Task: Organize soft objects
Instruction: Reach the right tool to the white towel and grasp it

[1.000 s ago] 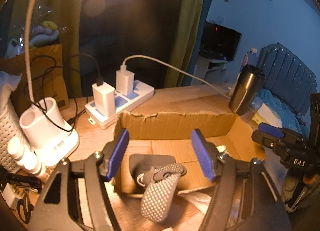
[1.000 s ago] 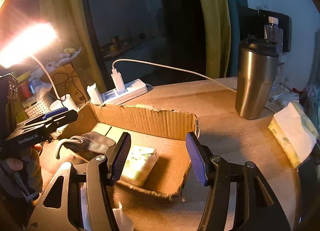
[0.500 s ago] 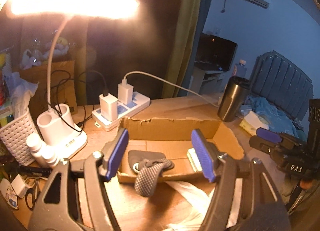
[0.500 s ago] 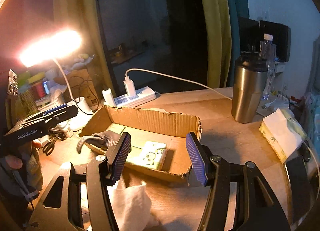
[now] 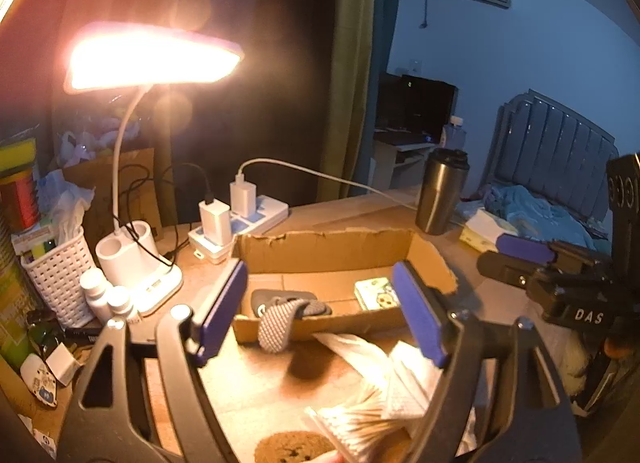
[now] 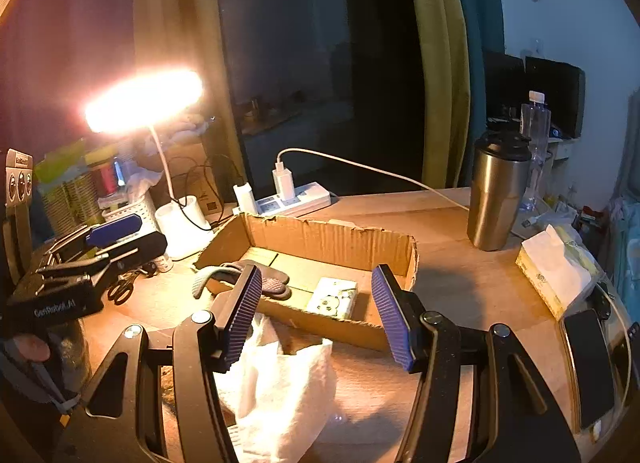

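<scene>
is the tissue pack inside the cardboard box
Yes, the tissue pack lies flat on the floor of the cardboard box.

The right gripper (image 6: 316,313) is empty, its fingers (image 6: 244,309) wide apart. Between and beyond them lies a cardboard box (image 6: 332,241) with a tissue pack (image 6: 333,298) and a grey glove (image 6: 244,277) inside. Below the fingers lies a white tissue (image 6: 280,395) on the worktop (image 6: 460,275).

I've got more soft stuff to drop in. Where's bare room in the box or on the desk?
Free: cardboard box floor along the back wall, behind the slipper and tissue pack; also bare desktop between the box and steel tumbler. Crowded: left side around the lamp base and white basket.
</scene>
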